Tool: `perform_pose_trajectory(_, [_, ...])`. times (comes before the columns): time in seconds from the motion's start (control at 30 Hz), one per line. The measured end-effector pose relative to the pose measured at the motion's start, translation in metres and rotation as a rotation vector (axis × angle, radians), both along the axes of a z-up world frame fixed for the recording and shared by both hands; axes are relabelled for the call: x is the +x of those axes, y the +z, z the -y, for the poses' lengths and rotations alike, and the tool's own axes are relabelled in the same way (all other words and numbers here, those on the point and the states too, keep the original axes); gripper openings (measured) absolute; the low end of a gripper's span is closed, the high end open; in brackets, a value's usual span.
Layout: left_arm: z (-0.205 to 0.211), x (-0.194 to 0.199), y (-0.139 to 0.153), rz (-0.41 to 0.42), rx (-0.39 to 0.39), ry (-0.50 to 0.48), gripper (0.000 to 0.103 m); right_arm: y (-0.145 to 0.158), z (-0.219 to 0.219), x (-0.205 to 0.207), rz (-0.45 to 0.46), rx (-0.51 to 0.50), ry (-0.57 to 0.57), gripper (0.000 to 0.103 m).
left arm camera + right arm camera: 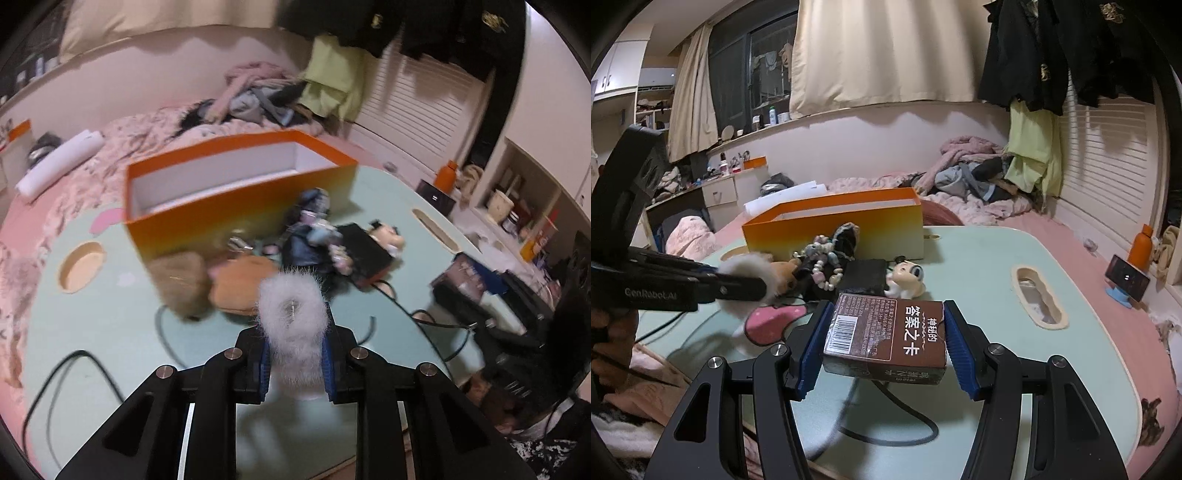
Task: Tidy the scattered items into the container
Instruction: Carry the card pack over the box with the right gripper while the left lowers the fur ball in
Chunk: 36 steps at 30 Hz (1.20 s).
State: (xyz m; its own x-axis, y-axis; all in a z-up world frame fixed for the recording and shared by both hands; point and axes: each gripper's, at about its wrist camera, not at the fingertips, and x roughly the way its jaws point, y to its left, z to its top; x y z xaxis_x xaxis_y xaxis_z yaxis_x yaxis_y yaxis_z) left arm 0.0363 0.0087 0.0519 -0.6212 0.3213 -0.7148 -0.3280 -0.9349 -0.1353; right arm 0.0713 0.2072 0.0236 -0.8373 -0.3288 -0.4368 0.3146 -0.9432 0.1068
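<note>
An open orange box (236, 206) stands on the pale green table (110, 325); it also shows in the right wrist view (842, 229). My left gripper (293, 354) is shut on a white fluffy ring (291, 314) above the table, short of the box. From the right wrist view that gripper (738, 288) is at the left with the fluffy ring (753, 266). My right gripper (886, 343) is shut on a brown card box (886, 336) held above the table. Scattered before the orange box lie a bead bracelet (823, 266), a black case (864, 277), a cartoon figurine (908, 277) and a brown plush (184, 280).
A black cable (886, 417) loops across the table front. The table has an oval cutout (1039, 295) and a round one (81, 266). A pink patch (768, 321) lies near the left gripper. A bed with clothes (979, 177) is behind; a phone on a stand (1126, 280) at right.
</note>
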Motion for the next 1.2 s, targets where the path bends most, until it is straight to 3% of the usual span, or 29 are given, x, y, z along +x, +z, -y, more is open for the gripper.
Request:
perform_pose_trajectory(0.17, [0.018, -0.018, 0.022, -0.035, 0.012, 0.052, 0.021, 0.032, 0.010, -0.018, 0.002, 0.006, 0.044, 0.060])
perform_pose_trajectory(0.37, [0.027, -0.060, 0.059, -0.118, -0.016, 0.099, 0.021, 0.079, 0.044, -0.059, -0.089, 0.104, 0.060, 0.060])
perform_pose_trajectory(0.5, [0.031, -0.093, 0.069, -0.130, 0.018, 0.133, 0.021, 0.101, 0.070, -0.100, -0.114, 0.159, 0.069, 0.060])
perform_pose_trajectory(0.63, [0.031, -0.127, 0.056, -0.096, 0.014, 0.170, 0.021, 0.099, 0.086, -0.143, -0.071, 0.183, 0.046, 0.060])
perform_pose_trajectory(0.83, [0.029, -0.160, 0.025, -0.038, -0.032, 0.223, 0.022, 0.071, 0.094, -0.192, 0.047, 0.185, 0.021, 0.060])
perform_pose_trajectory(0.9, [0.030, -0.164, 0.020, -0.044, -0.045, 0.248, 0.035, 0.063, 0.091, -0.205, 0.092, 0.156, 0.025, 0.060])
perform_pose_trajectory(0.97, [0.031, -0.162, 0.021, -0.069, -0.037, 0.259, 0.068, 0.056, 0.086, -0.218, 0.143, 0.102, 0.047, 0.061])
perform_pose_trajectory(1.1, [0.040, -0.148, 0.032, -0.147, -0.003, 0.264, 0.078, 0.060, 0.072, -0.220, 0.152, 0.004, 0.015, 0.081])
perform_pose_trajectory(1.2, [0.048, -0.138, 0.044, -0.175, 0.020, 0.285, 0.081, 0.073, 0.060, -0.209, 0.106, -0.068, -0.002, 0.082])
